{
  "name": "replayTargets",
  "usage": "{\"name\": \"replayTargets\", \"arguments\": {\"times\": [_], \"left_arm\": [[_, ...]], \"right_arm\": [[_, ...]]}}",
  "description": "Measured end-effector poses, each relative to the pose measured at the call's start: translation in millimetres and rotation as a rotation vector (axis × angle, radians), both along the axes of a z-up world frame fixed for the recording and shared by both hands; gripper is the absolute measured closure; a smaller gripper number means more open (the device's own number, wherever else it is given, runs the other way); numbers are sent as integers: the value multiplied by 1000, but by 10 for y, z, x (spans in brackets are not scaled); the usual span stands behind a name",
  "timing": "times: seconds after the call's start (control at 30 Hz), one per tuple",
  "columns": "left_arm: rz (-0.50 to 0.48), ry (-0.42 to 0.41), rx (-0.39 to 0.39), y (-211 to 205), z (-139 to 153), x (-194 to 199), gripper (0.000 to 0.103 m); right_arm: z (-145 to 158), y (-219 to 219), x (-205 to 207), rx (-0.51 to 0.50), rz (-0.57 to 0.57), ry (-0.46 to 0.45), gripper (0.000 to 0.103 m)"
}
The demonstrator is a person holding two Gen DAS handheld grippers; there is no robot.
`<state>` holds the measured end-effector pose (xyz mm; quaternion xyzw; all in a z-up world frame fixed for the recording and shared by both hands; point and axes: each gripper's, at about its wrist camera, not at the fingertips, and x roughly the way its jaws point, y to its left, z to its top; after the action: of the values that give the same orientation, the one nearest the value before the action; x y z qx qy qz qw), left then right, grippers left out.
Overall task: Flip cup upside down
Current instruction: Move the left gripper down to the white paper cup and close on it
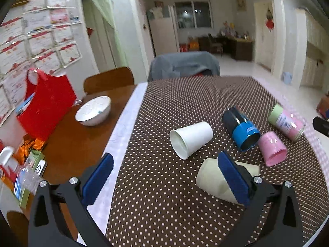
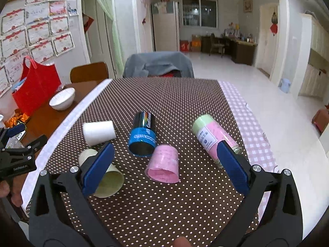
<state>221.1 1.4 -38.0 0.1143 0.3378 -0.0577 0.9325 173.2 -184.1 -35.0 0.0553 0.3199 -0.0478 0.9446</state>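
Observation:
Several cups lie on their sides on the dotted brown mat (image 2: 185,103): a white cup (image 1: 190,139) (image 2: 98,132), a cream cup (image 1: 213,178) (image 2: 109,180), a black-and-blue cup (image 1: 241,130) (image 2: 143,136), a pink cup (image 1: 271,149) (image 2: 164,164) and a green-and-pink can (image 1: 286,122) (image 2: 213,138). My left gripper (image 1: 164,177) is open and empty, above the mat's left part, its right finger over the cream cup. My right gripper (image 2: 164,164) is open and empty, with the pink cup between its fingers further ahead. The left gripper also shows at the left edge of the right wrist view (image 2: 18,154).
A white bowl (image 1: 93,111) (image 2: 62,98) and a red bag (image 1: 47,107) (image 2: 36,88) stand on the wooden table at the left, with packets (image 1: 26,164) nearby. A chair draped with a grey cloth (image 1: 183,64) (image 2: 158,63) is behind the table. A pink checked cloth (image 2: 253,127) borders the mat's right.

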Motion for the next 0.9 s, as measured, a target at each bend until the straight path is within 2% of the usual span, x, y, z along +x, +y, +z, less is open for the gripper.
{"name": "replayTargets", "arguments": {"times": [0.3, 0.53, 0.6, 0.8, 0.9], "left_arm": [[-130, 134, 107, -303, -368, 739, 4], [-248, 234, 196, -486, -579, 1249, 4], [-294, 263, 198, -534, -623, 1362, 4], [-400, 436, 198, -637, -884, 1717, 4], [-429, 488, 245, -704, -1025, 1792, 4]], "right_arm": [[-329, -183, 395, 30, -6, 113, 5], [-411, -172, 614, 37, 9, 149, 5], [-419, -175, 651, 37, 9, 155, 5], [-459, -192, 744, 41, 4, 169, 5], [-471, -210, 764, 46, -2, 171, 5]]}}
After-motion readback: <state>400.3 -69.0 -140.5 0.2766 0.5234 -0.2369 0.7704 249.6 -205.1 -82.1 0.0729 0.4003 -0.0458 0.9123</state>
